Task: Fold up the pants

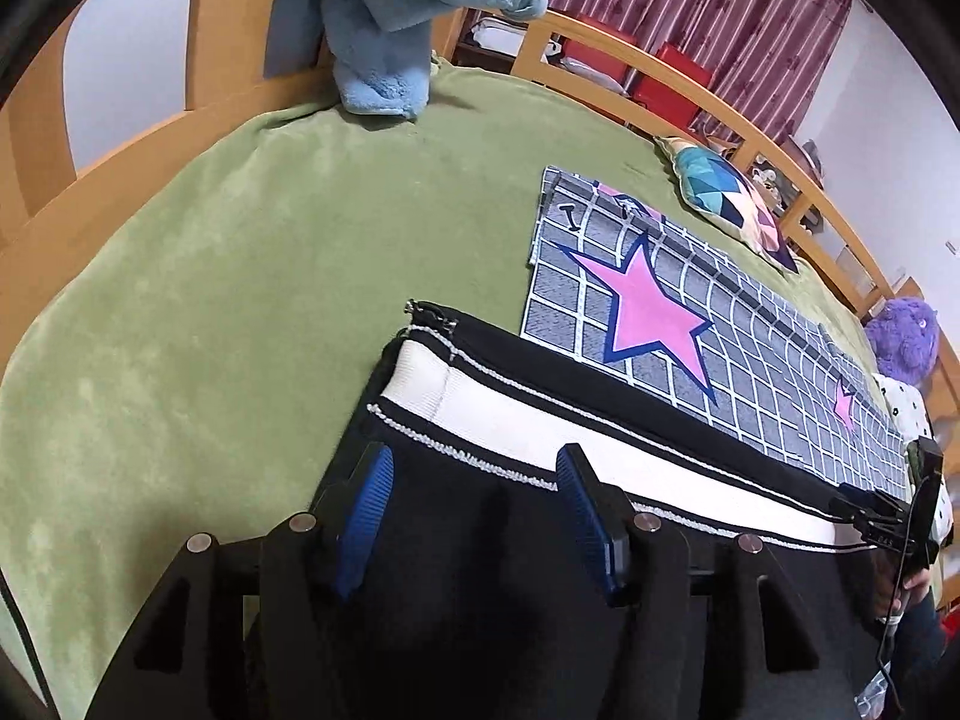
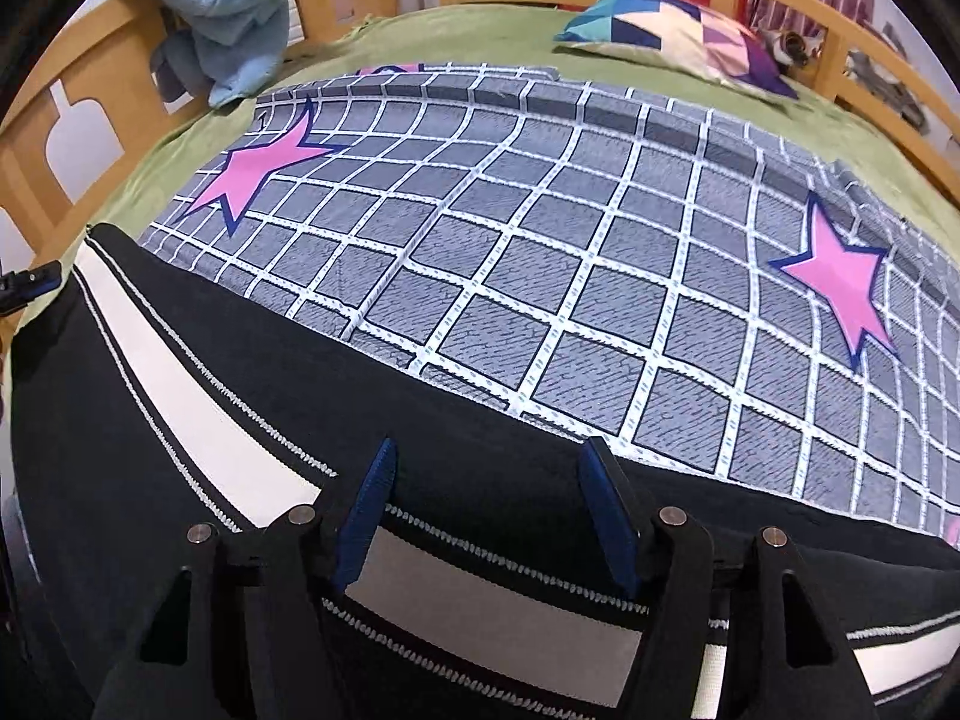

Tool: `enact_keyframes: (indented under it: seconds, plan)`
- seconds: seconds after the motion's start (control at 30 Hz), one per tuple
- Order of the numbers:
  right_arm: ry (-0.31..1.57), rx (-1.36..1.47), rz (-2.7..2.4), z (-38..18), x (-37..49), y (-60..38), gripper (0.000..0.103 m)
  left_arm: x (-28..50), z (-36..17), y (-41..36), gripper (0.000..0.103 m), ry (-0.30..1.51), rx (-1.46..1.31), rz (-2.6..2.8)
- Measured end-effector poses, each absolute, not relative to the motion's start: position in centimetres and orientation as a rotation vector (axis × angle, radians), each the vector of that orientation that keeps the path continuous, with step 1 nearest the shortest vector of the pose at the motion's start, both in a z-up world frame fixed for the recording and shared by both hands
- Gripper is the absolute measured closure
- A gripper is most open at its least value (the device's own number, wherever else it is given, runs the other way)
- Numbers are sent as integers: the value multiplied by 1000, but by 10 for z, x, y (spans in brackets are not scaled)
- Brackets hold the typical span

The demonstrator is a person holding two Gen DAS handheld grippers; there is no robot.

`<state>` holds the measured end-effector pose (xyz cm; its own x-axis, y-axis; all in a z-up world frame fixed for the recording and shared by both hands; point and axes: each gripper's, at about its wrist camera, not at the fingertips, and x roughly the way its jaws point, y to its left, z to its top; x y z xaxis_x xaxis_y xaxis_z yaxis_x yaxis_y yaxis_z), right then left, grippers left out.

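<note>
Black pants (image 1: 492, 516) with a white side stripe lie flat along the near edge of the bed. They show in the right wrist view too (image 2: 198, 420). My left gripper (image 1: 474, 462) is open, its blue pads just above the black cloth near the cuff end. My right gripper (image 2: 489, 456) is open over the pants at the stripe, further along the leg. Neither holds any cloth. The right gripper also shows at the far right of the left wrist view (image 1: 870, 510).
A grey grid blanket with pink stars (image 2: 540, 240) lies beyond the pants on the green bedspread (image 1: 210, 276). A blue plush toy (image 1: 408, 18), a patterned pillow (image 2: 678, 30), a purple plush (image 1: 906, 336) and the wooden bed rail (image 1: 708, 114) ring the bed.
</note>
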<state>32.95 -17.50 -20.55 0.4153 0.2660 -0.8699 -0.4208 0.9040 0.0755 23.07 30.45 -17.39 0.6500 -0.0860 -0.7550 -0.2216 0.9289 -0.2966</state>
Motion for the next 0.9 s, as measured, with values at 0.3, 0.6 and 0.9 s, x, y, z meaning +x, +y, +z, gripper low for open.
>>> enact_keyframes:
  seconds: [0.3, 0.6, 0.9]
  plan:
    - [1034, -267, 474, -199, 315, -165, 98, 227, -177, 303, 48, 875, -401, 63]
    - [956, -195, 431, -193, 324, -169, 99, 221, -176, 310, 48, 876, -413, 71]
    - [997, -149, 363, -191, 331, -173, 79, 203, -172, 315, 48, 876, -400, 103]
